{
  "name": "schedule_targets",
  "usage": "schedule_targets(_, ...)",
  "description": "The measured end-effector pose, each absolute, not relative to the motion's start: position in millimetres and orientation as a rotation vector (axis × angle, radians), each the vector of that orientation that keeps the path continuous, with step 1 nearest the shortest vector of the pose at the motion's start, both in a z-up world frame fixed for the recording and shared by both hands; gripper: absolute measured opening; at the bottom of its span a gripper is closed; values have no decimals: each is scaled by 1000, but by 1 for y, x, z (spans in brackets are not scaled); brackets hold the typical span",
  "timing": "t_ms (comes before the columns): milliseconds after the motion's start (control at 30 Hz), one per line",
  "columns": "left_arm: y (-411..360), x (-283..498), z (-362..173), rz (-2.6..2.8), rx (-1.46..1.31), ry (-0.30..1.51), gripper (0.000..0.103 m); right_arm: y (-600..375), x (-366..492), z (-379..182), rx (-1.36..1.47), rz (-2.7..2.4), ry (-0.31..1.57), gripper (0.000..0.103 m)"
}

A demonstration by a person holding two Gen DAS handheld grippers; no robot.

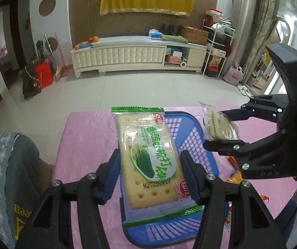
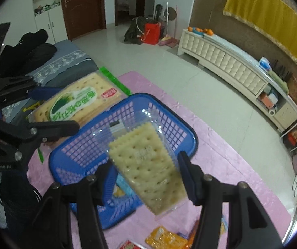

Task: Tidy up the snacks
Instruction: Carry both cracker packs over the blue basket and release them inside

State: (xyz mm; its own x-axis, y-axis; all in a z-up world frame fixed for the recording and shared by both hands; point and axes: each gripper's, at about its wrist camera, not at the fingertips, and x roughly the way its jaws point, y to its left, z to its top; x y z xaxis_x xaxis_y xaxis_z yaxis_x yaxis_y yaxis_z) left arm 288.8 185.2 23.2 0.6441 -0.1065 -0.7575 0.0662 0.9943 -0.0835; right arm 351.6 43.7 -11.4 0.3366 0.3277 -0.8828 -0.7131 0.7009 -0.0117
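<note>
My left gripper (image 1: 150,176) is shut on a green-trimmed cracker packet (image 1: 148,155), held over a blue plastic basket (image 1: 192,143) on a pink tablecloth (image 1: 86,137). My right gripper (image 2: 146,176) is shut on a clear-wrapped cracker packet (image 2: 146,166), also above the blue basket (image 2: 165,112). Each gripper shows in the other's view: the right gripper (image 1: 221,128) with its clear packet (image 1: 219,124) at the right, the left gripper (image 2: 53,112) with its green packet (image 2: 80,101) at the left. A light blue packet (image 2: 125,186) lies inside the basket.
Orange and red snack packets (image 2: 165,238) lie on the pink cloth near me. A grey cushioned seat (image 2: 65,62) with dark clothing stands left of the table. Beyond the table are a tiled floor (image 1: 148,89) and a long white cabinet (image 1: 127,56).
</note>
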Motion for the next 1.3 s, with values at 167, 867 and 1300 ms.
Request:
schedule_targets(167, 196, 314, 2, -102, -90, 908, 55, 49, 374, -34, -415, 640, 1077, 61)
schedule_targets(867, 200, 347, -21, -113, -145, 957, 55, 37, 401, -61, -23, 412, 1259, 61)
schedule_targets(1300, 190, 323, -2, -128, -100, 924, 77, 24, 372, -32, -114, 364, 1194, 85)
